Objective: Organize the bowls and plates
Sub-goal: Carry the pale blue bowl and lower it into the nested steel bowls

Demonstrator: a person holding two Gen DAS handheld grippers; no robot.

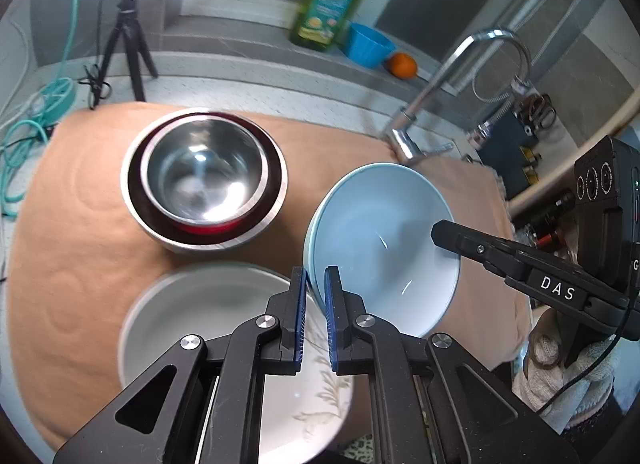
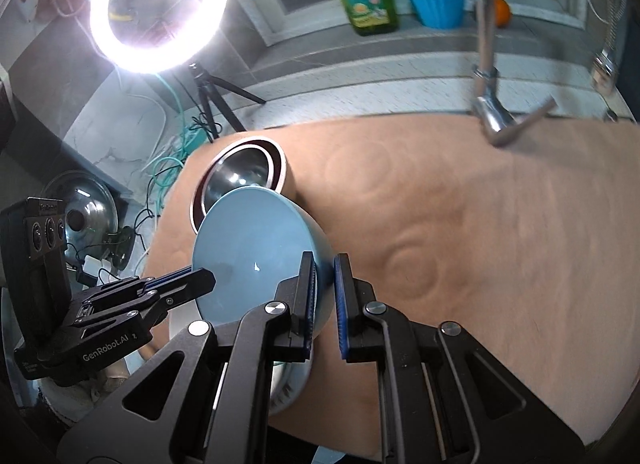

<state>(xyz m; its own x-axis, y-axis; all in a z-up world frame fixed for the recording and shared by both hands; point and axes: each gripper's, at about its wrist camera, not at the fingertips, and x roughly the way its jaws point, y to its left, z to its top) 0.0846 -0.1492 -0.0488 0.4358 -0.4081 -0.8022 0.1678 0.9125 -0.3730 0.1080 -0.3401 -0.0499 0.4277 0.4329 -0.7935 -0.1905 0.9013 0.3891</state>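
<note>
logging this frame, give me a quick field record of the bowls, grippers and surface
held item: light blue bowl, tilted, lifted off the cloth
left gripper: shut on the bowl's rim
right gripper: shut on the opposite rim
nested stack: steel bowl inside a red one, inside a larger steel one
nearby: white plate below the left gripper
surface: tan cloth

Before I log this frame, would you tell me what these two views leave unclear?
- Left wrist view: the white plate is blurred and partly hidden by the left gripper.
- Right wrist view: whether the blue bowl is one bowl or two; the right gripper covers its rim.
- Both views: the bottle label is unreadable.
</note>
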